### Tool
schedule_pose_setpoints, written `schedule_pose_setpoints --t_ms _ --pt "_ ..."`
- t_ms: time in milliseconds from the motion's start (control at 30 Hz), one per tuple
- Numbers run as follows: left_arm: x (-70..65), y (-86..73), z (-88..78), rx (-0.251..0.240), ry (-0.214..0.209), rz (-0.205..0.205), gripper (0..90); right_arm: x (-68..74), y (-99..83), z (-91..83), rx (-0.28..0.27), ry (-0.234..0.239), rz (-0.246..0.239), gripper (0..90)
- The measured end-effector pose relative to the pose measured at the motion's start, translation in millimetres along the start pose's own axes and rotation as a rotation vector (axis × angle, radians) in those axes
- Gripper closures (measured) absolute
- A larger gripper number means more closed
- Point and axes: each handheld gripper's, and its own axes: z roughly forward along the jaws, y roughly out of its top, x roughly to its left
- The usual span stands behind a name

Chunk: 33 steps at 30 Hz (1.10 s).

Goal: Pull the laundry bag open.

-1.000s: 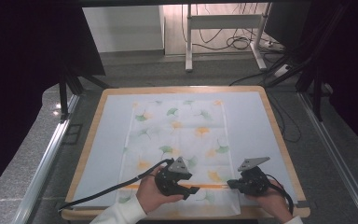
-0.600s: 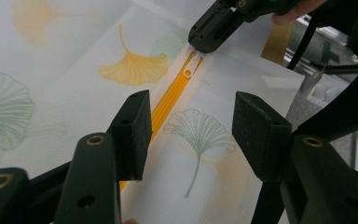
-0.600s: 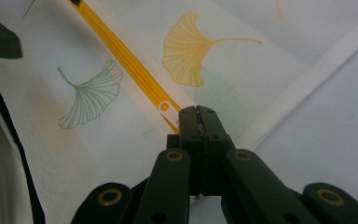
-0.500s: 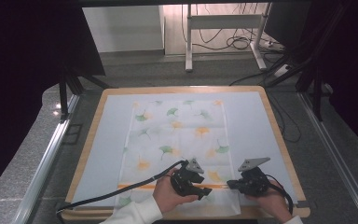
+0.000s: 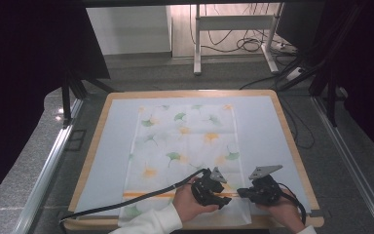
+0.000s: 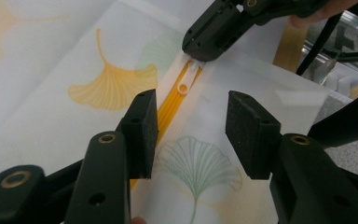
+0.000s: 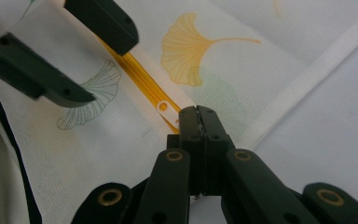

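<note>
**High view: 2 grippers meet at the zipper of a leaf-print cloth cover**

High view shows a white cloth cover [image 5: 185, 146] printed with green and yellow ginkgo leaves, lying flat on a pale mat inside a wooden-edged table [image 5: 292, 141]. Near the person's edge an orange zipper [image 5: 151, 194] runs across the cover. Both hands work there, close together: the left gripper [image 5: 222, 199] and the right gripper [image 5: 241, 192] point at each other over the right part of the zipper.

In the right gripper view, the right gripper [image 7: 199, 116] has its 2 jaws pressed together, and the cloth edge at the end of the zipper [image 7: 140, 81] is pinched between them. The white zipper pull [image 7: 164, 106] lies just beside the jaw tips, on the orange band.

In the left gripper view, the left gripper [image 6: 193, 130] stands with its jaws apart and they have just been closing. Its pads [image 6: 251, 133] are on either side of the orange zipper [image 6: 170, 107] and a strip of cloth, but they do not press on anything. The zipper pull [image 6: 186, 81] lies ahead of them, just under the tip of the right gripper [image 6: 200, 53].
</note>
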Motion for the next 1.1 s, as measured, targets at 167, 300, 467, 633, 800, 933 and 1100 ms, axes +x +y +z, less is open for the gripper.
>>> schedule_pose_setpoints --t_ms 167,300,467,633,800,933,1100 --pt "9.4 1.7 8.0 0.02 0.004 -0.034 61.6 0.1 -0.3 -0.3 -0.002 -0.002 0.002 89.3" --pt "9.0 1.9 11.7 0.01 -0.014 -0.041 64.7 -0.3 -0.4 -0.2 -0.001 0.001 0.006 89.3" --pt "11.7 2.1 16.3 0.016 -0.029 -0.067 67.1 -0.3 -0.7 -0.1 -0.002 0.0 0.009 89.4" --pt "12.2 1.7 20.0 0.012 -0.041 -0.078 66.7 -1.1 -1.2 0.1 -0.004 0.003 0.011 89.4" --pt "11.8 1.5 20.4 0.008 -0.037 -0.075 66.2 -1.6 -1.2 -0.1 -0.003 0.004 0.011 89.4" --pt "9.5 1.5 19.5 0.005 -0.037 -0.071 66.0 -2.0 -1.3 0.2 -0.005 0.008 0.014 89.4" --pt "7.6 0.8 19.0 0.01 0.0 -0.049 65.8 -2.1 -1.4 0.3 -0.006 0.007 0.016 89.4"
